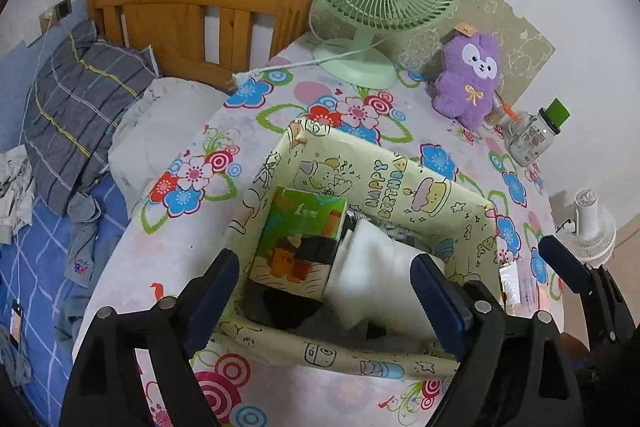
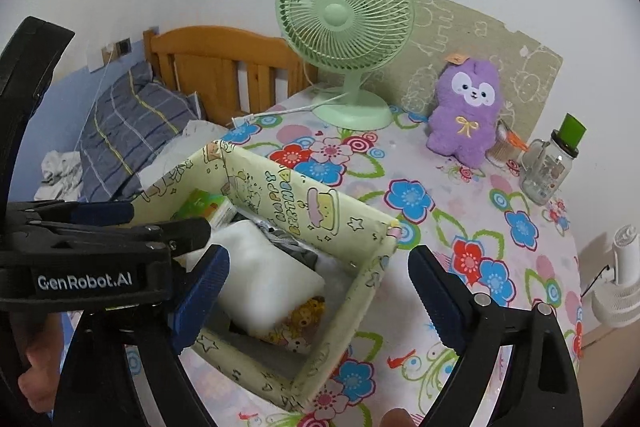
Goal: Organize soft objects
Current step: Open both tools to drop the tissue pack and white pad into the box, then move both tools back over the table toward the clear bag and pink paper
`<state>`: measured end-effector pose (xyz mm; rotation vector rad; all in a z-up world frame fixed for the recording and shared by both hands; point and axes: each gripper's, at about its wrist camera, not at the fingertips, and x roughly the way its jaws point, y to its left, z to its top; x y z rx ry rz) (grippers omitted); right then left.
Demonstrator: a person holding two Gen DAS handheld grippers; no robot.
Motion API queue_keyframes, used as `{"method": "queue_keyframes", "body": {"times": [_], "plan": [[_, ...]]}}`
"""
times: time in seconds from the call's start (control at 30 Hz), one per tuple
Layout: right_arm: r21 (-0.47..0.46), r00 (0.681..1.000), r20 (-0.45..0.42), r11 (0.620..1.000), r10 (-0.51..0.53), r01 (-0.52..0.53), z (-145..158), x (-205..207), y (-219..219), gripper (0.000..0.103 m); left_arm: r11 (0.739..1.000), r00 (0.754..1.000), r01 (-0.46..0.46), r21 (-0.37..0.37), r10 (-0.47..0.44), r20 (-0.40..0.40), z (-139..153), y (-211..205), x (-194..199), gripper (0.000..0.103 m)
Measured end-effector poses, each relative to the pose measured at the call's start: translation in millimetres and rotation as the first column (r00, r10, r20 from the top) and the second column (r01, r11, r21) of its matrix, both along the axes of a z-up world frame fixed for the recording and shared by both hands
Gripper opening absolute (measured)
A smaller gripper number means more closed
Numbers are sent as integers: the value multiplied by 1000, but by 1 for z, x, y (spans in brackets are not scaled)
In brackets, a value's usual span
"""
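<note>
The white soft bundle point(image 1: 376, 267) now lies inside the yellow birthday-print box point(image 1: 400, 183), leaning against the green tissue pack point(image 1: 300, 239), so you look to be at the release step of one placement. Both tongs are spread wide: the left tongs point(image 1: 326, 279) hang over the box with the bundle between their blue pads but not pressed by them, and the right tongs point(image 2: 320, 287) straddle the box's near corner, pinching nothing.

The next move, I'd judge, calls for lifting clear of the box walls, then reaching to the purple plush toy point(image 2: 464, 115), which sits upright at the far side of the table point(image 2: 460, 227) near the green fan point(image 2: 344, 27) and just beside the glass jar point(image 2: 546, 167) (mind that jar).

The bundle looks cottony and shapeless, likely to sag under any grip. The plush is shaggy and squashy, so close deep on its body. The box is stiff card wrapped in glossy paper; the table's flowered cover is smooth.
</note>
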<state>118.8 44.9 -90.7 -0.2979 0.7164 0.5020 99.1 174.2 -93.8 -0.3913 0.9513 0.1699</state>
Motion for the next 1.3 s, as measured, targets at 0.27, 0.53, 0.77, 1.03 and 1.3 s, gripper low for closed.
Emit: {"method": "queue_keyframes", "body": {"times": [0.27, 0.53, 0.77, 1.03, 1.3], "plan": [[51, 999, 17, 998, -45, 44, 15, -7, -34, 93, 1000, 999, 30, 6, -31, 45, 20, -25, -6, 93], [81, 993, 35, 991, -112, 109, 25, -13, -78, 93, 995, 994, 87, 47, -90, 64, 31, -68, -5, 95], [96, 984, 29, 981, -173, 170, 25, -14, -119, 93, 986, 987, 146, 76, -151, 59, 34, -111, 4, 96], [93, 971, 26, 967, -239, 236, 22, -15, -159, 93, 974, 976, 209, 88, -213, 48, 33, -151, 15, 96], [80, 958, 5, 955, -286, 285, 12, -16, -192, 93, 958, 962, 269, 100, -273, 23, 22, -189, 24, 96]]}}
